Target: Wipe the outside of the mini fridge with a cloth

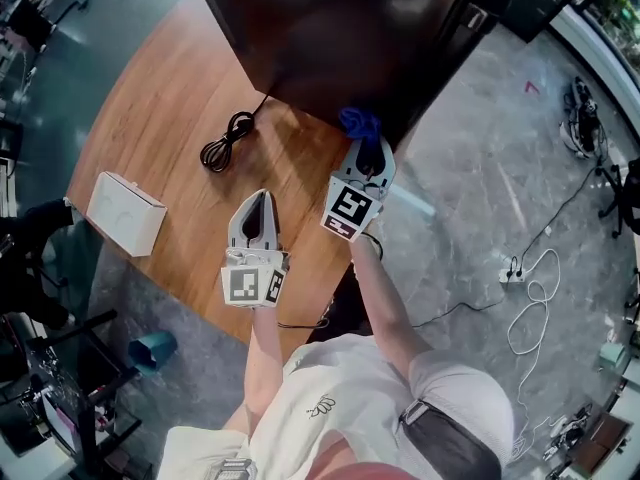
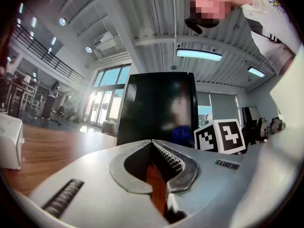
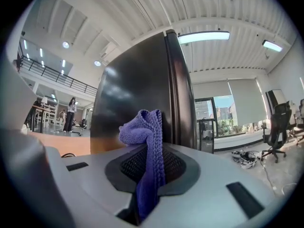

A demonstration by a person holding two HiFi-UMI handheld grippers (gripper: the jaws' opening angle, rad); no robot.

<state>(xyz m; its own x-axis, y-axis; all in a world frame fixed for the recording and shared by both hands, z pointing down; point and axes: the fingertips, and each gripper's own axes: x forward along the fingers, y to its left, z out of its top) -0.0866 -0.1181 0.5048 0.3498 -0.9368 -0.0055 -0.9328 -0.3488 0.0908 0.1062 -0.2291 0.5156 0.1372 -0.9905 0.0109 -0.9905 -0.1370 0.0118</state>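
Observation:
The black mini fridge (image 1: 330,28) stands at the far side of the round wooden table (image 1: 160,118); it fills the right gripper view (image 3: 137,94) and shows ahead in the left gripper view (image 2: 159,108). My right gripper (image 1: 362,143) is shut on a blue cloth (image 1: 358,123), whose bunched end (image 3: 145,127) sticks out of the jaws close to the fridge's near lower corner. The same cloth (image 2: 183,134) appears as a blue patch against the fridge. My left gripper (image 1: 258,208) hovers over the table, jaws closed together with nothing between them, short of the fridge.
A coiled black cable (image 1: 228,140) lies on the table left of the grippers. A white box (image 1: 125,211) sits at the table's left edge. On the grey floor to the right lie white cables and a power strip (image 1: 515,273).

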